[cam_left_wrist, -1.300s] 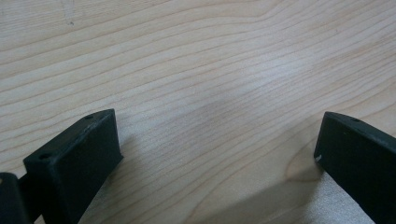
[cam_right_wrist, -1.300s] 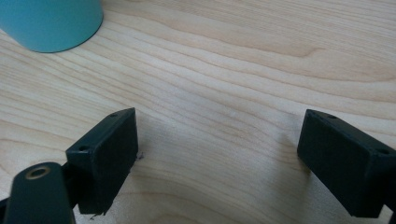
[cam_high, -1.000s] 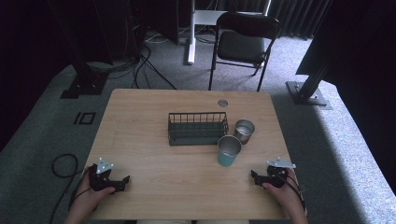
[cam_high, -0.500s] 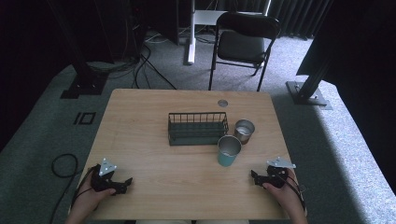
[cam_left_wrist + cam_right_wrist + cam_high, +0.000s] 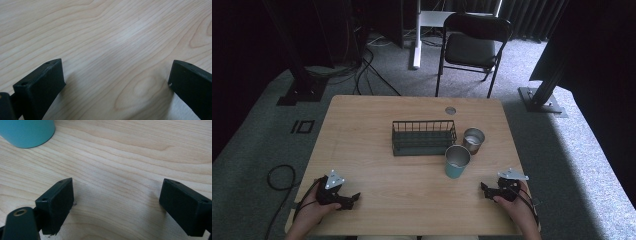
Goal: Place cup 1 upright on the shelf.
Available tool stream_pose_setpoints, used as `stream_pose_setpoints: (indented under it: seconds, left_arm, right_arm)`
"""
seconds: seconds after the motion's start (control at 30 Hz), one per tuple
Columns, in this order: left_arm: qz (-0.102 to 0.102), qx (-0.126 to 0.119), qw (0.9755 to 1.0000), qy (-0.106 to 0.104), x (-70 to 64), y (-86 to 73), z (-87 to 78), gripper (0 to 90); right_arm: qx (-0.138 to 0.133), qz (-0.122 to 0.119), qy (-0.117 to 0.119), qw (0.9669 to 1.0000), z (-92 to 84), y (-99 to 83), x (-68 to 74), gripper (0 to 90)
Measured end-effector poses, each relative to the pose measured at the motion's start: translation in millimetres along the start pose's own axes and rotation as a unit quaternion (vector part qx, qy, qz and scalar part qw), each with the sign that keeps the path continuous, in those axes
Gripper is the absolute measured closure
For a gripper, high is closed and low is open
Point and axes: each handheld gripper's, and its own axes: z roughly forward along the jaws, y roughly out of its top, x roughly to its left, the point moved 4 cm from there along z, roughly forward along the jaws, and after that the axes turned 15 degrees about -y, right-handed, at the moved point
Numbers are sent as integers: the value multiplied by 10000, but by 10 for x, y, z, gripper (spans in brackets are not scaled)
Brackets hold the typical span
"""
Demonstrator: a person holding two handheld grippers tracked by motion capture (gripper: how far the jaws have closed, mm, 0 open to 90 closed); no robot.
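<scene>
A black wire basket (image 5: 423, 137) stands at the middle of the wooden table (image 5: 362, 130). A teal cup (image 5: 457, 161) stands upright just in front of its right end, and its base (image 5: 27, 131) appears in the right gripper view. A smaller silver cup (image 5: 473, 140) stands to the right of the basket. My left gripper (image 5: 353, 199) rests near the front left corner, open, with bare wood between its jaws (image 5: 115, 82). My right gripper (image 5: 485, 189) rests near the front right corner, open over bare wood (image 5: 116, 202), apart from the teal cup.
A small round grommet (image 5: 450, 110) sits in the table's far edge. A black folding chair (image 5: 472, 47) stands behind the table. Cables (image 5: 277, 175) lie on the grey carpet to the left. Dark frame legs (image 5: 542, 95) stand at both far sides.
My left gripper has shifted slightly to the right along the front edge. The right gripper, the basket and both cups have kept their places.
</scene>
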Motion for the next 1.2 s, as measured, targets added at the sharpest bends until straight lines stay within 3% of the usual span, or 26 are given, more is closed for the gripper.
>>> stream_pose_setpoints:
  seconds: [0.27,0.83,1.2]
  left_arm:
    - [145,-48,9993,-330,-108,124,87,10]
    - [493,74,9975,-494,-278,270,267,10]
    - [721,34,9949,-698,-428,402,374,10]
  right_arm:
    - [1,-1,0,10000,0,0,0,120]
    - [1,-1,1,10000,0,0,0,120]
    - [1,-1,0,10000,0,0,0,120]
